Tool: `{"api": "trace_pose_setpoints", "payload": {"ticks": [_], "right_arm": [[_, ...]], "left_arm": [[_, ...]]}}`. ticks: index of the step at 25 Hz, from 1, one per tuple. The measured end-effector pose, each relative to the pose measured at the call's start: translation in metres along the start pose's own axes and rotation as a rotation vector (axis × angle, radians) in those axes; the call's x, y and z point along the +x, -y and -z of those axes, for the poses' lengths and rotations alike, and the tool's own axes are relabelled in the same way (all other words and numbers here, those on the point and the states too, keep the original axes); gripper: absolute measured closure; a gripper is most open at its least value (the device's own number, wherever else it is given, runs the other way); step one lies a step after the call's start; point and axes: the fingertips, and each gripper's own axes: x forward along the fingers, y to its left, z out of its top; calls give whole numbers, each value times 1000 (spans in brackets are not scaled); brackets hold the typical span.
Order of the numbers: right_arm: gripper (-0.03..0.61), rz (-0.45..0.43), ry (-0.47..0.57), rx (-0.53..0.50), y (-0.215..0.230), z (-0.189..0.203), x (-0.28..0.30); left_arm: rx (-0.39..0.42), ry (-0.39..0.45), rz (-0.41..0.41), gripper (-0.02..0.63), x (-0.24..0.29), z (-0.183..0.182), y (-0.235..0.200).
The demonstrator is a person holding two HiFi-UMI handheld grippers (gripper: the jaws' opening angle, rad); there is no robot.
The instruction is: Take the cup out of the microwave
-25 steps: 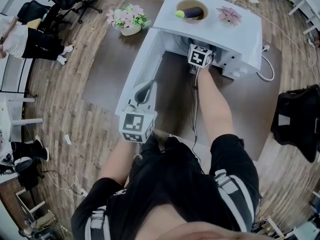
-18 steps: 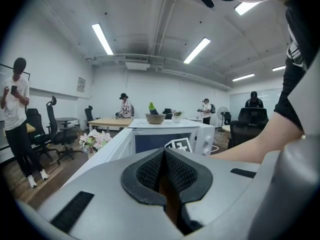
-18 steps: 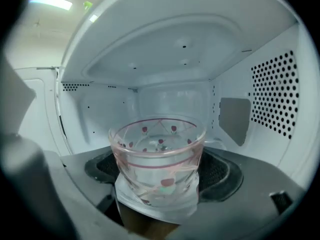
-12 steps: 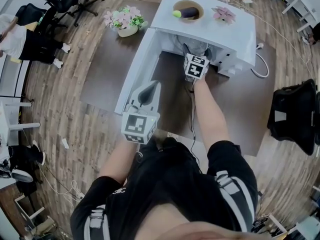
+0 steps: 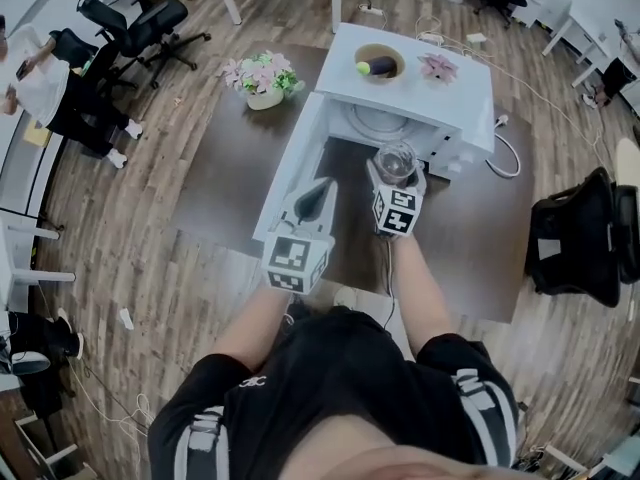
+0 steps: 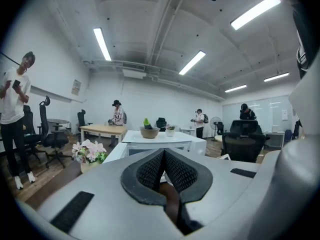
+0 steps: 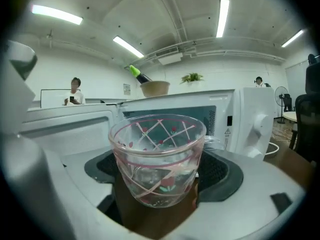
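Note:
A clear glass cup [image 5: 396,158] with pink crossed lines and small red flowers is clamped between the pads of my right gripper [image 5: 397,176], which is shut on it. The cup [image 7: 157,156] hangs upright just outside the white microwave [image 5: 410,78], in front of its open cavity [image 5: 378,123]. The microwave door [image 5: 290,163] stands swung out to the left. My left gripper [image 5: 321,192] is shut with nothing in it, hovering beside the door's edge. Its dark pads [image 6: 150,171] meet at the tip.
On top of the microwave sit a bowl [image 5: 378,63] with a green and a dark item and a pink ornament [image 5: 438,65]. A flower pot [image 5: 265,76] stands on the dark table [image 5: 215,173]. A cable [image 5: 505,153] trails right; a black chair [image 5: 580,238] stands beyond.
My right gripper has drawn back out of the microwave cavity towards me, bringing the cup into the open. The left gripper has risen a little beside the door.

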Motion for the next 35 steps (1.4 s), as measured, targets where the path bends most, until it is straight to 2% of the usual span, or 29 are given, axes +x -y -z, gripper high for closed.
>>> {"api": "trace_pose_setpoints", "payload": {"ticks": [5, 11, 16, 23, 35], "right_arm": [[118, -18, 62, -12, -21, -41, -54], [118, 21, 177, -39, -34, -104, -114], [118, 71, 238, -37, -35, -141, -148], [118, 127, 240, -26, -29, -146, -166], [118, 131, 242, 2, -28, -144, -179]], "left_arm": [[-19, 33, 36, 612, -12, -12, -2], [-11, 62, 95, 612, -21, -24, 1], [-9, 66, 132, 612, -24, -26, 1], [12, 71, 179, 612, -23, -33, 7], [35, 63, 210, 612, -15, -36, 14]]}}
